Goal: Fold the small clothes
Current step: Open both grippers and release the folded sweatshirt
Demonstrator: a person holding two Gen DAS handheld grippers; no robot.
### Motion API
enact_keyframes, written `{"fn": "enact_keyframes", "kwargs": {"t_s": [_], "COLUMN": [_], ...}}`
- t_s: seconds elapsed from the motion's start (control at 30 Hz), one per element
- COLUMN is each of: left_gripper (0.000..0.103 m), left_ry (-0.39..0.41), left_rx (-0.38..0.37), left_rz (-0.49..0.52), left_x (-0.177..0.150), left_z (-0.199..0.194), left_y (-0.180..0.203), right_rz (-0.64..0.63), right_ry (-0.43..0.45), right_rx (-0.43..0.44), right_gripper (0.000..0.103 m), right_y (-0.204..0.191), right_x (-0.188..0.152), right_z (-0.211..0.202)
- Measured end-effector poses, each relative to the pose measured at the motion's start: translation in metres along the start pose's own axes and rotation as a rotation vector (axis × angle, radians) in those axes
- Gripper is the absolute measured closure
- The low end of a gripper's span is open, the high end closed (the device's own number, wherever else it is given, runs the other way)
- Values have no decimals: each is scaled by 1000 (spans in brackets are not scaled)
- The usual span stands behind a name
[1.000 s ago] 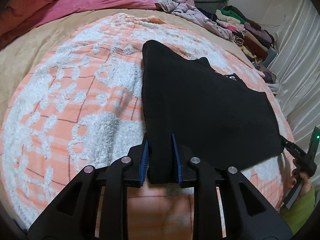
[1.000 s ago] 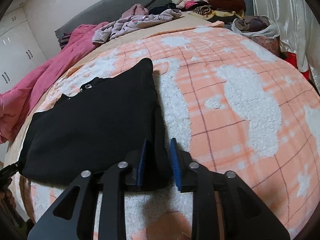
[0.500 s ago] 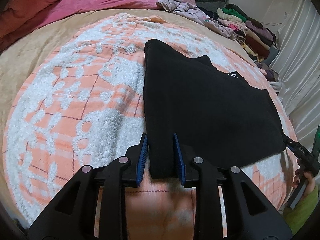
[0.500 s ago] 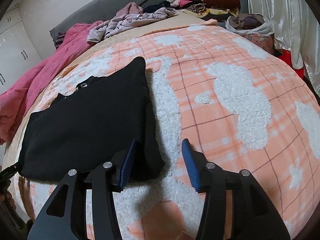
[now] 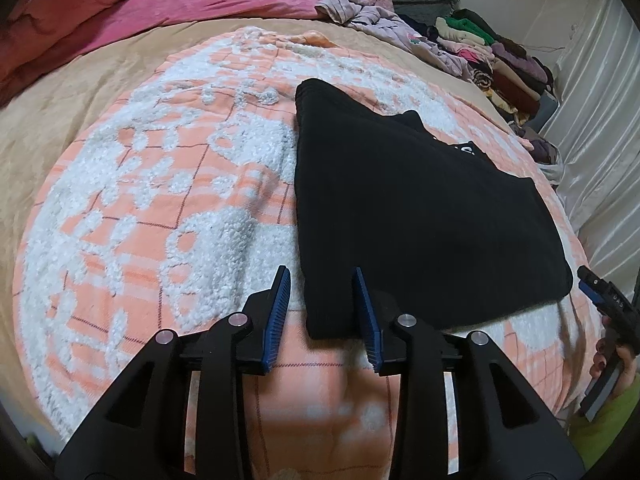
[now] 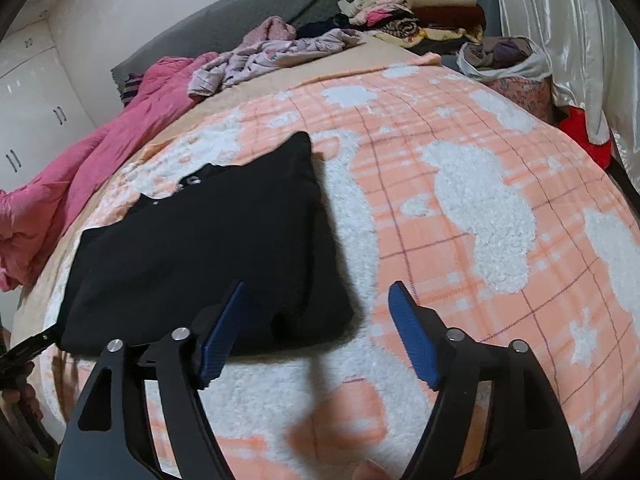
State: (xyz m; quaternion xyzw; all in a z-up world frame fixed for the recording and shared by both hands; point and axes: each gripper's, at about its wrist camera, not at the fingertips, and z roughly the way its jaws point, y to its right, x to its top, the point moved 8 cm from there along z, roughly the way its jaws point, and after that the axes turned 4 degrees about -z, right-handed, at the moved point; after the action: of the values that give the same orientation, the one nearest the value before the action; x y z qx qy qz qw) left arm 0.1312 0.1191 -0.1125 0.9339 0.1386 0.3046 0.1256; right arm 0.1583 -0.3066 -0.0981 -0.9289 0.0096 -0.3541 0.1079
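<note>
Peach-and-white fleece blanket (image 5: 168,184) covers most of the bed, with a pink quilt (image 5: 132,4) bunched along its far side and a stack of folded clothes (image 6: 420,4) by the curtain. On the blanket lies a folded black garment (image 5: 416,208), flat, its near corners toward the two grippers. Left gripper (image 5: 322,312) has its jaws opening, the garment's near corner between the blue pads, the left pad clear of the cloth. Right gripper (image 6: 316,332) is opening wide, the other near corner between its pads, untouched.
</note>
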Motion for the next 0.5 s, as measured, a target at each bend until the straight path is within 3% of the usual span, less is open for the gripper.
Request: {"fn": "enact_keyframes", "kwargs": {"t_s": [0.5], "left_gripper": [74], "left_ry": [9], "left_rx": [-7], "left_rz": [-21], "left_x": [-4], "left_z": [-17], "left_y": [-11], "right_rz": [-163], "right_ry": [52], "right_rx": [48], "right_gripper": [17], "right_y": [-70], "right_x": [5], "right_z": [-18]}}
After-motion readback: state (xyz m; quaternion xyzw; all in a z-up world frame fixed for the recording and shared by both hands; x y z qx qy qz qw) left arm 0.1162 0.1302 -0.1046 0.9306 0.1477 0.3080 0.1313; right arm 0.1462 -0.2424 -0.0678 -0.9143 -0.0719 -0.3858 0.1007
